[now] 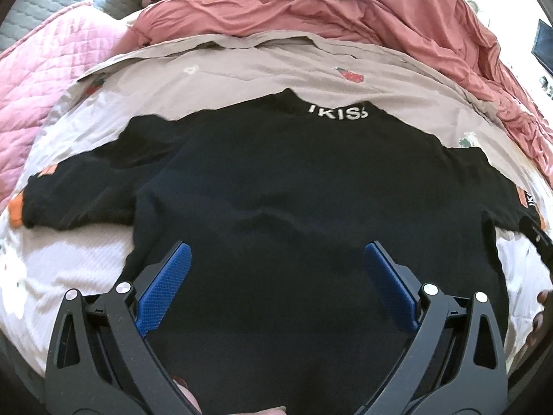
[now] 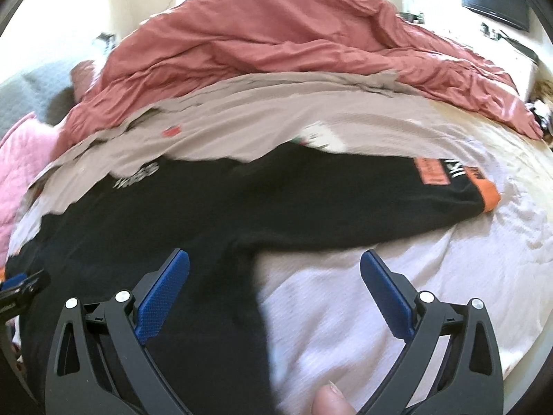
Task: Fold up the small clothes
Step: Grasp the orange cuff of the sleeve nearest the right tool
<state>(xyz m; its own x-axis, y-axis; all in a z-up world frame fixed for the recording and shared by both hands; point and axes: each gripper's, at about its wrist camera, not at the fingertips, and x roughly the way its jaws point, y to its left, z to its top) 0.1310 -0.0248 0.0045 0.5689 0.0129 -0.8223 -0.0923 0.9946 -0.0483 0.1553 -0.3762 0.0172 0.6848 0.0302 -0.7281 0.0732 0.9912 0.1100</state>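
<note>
A black shirt (image 1: 293, 190) lies spread flat on a pale bedsheet (image 1: 69, 276), filling the middle of the left wrist view, its collar with white lettering at upper centre and its sleeves reaching to the left and right edges, each ending in an orange cuff. The left gripper (image 1: 276, 276) hovers at the bottom centre of that frame over the shirt's lower body, its blue-padded fingers (image 1: 162, 294) spread wide apart and holding nothing. In the right wrist view the right gripper (image 2: 274, 280) is likewise wide open and empty at the bottom centre, one finger over black fabric, the other over bare sheet, with one sleeve stretching to the right of the frame. A rumpled pink duvet (image 2: 276, 34) is bunched across the top of both views
</note>
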